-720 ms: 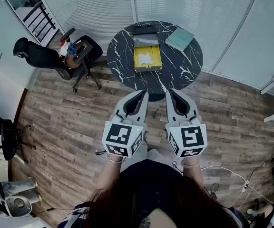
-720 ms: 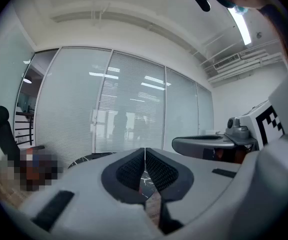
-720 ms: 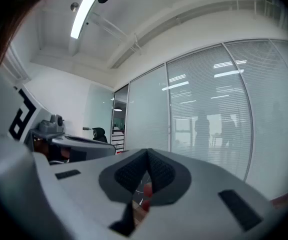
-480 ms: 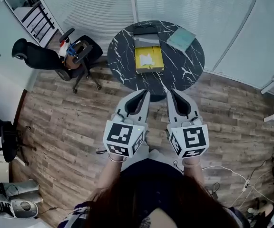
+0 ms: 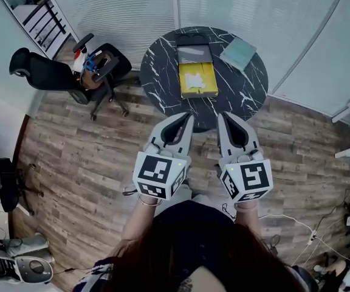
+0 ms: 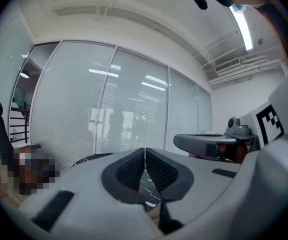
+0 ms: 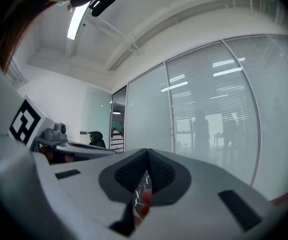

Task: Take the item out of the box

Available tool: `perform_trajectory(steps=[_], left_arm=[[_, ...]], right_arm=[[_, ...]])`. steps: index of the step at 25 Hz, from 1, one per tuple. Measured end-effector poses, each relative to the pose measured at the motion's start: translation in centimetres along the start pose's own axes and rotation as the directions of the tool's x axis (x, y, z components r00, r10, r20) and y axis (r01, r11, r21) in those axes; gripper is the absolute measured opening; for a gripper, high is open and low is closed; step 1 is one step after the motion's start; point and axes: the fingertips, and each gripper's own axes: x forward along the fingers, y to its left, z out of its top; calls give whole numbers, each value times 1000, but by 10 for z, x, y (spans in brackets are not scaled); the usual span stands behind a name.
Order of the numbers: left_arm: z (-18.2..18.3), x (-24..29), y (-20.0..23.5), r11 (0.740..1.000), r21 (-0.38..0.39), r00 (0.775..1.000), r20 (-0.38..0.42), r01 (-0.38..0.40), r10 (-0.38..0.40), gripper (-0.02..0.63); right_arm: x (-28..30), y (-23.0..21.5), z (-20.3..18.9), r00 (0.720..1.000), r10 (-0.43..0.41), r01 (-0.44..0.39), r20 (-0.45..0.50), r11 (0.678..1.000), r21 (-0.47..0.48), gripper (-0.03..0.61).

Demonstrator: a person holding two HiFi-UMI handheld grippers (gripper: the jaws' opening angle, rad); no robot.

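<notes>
A person is standing on a wood-plank floor (image 5: 90,157), holding two grey handheld grippers side by side at waist height. The left gripper (image 5: 186,117) and the right gripper (image 5: 222,115) are both pointing forward toward a round black marble-patterned surface (image 5: 163,84), which is lying ahead of the jaws and well apart from them.

In each gripper view the two ribbed black pads are meeting along a thin centre line. Both pairs of jaws are pressed together with nothing between them. This looks like a carrying posture, with the tools kept compact while the person is too far off to reach anything.

A yellow cardboard box (image 5: 211,84) is sitting open on the surface, straight ahead of the gap between the two grippers. A white item (image 5: 194,78) is lying inside it, facing up and uncovered. A grey lid panel (image 5: 194,53) is lying flat just beyond the box on its far side, probably folded back to leave the contents free for lifting. A pale green flat square (image 5: 239,52) is resting ahead of the right jaws, beside the box and apart from it. A black office chair (image 5: 53,75) is standing off to the left of the left jaws.

The task appears not yet begun: the jaws would need to come nearer and open first.
</notes>
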Motion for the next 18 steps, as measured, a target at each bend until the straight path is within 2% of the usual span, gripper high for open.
perform_trajectory(steps=[10, 18], left_arm=[[-1, 12, 38, 999, -29, 999, 1, 39, -39, 28], [-1, 35, 55, 998, -43, 999, -5, 45, -45, 28]], right_arm=[[32, 5, -7, 997, -65, 64, -41, 997, -32, 23], [59, -7, -8, 996, -75, 72, -50, 995, -63, 25]])
